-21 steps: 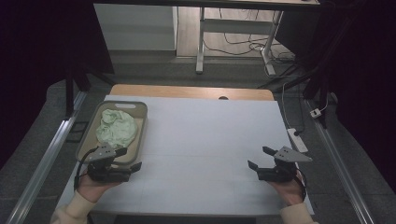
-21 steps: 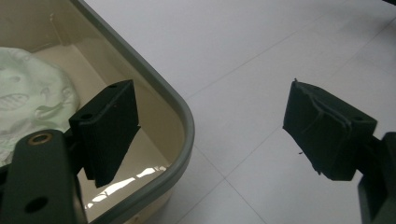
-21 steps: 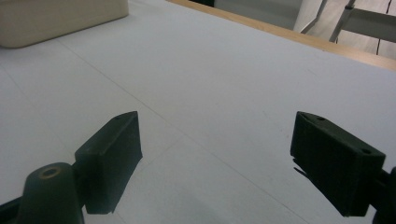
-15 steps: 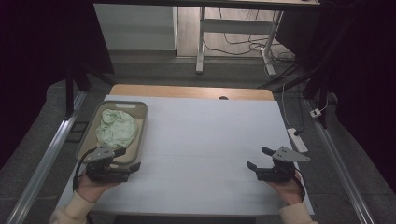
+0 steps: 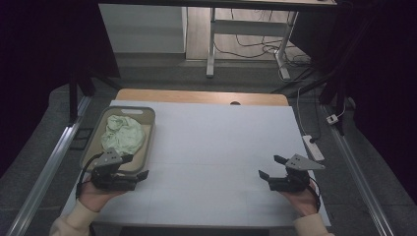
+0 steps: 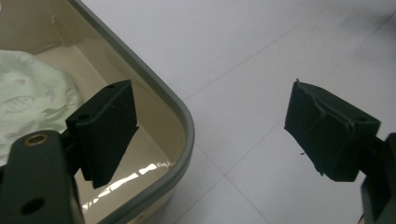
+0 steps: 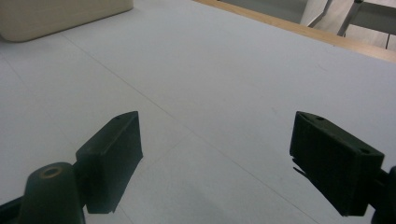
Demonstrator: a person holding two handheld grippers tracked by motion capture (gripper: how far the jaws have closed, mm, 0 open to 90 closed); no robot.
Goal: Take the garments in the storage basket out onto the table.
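A beige tray (image 5: 148,114) with a grey-green rim sits at the table's left side, and a crumpled pale green cloth (image 5: 123,135) lies in it. My left gripper (image 5: 136,166) hovers at the tray's near right corner, open and holding nothing. In the left gripper view its left jaw stands over the tray's inside near the rim (image 6: 184,116), and its right jaw is over the white table; the cloth (image 6: 28,93) lies at the far left. My right gripper (image 5: 270,166) rests open over the table's near right part, with only bare table between its jaws (image 7: 215,158).
The white table top (image 5: 221,142) stretches between the two grippers, with a wooden strip (image 5: 201,96) along its far edge. A white power strip (image 5: 313,147) lies on the floor to the right. The tray's corner (image 7: 60,14) appears far off in the right gripper view.
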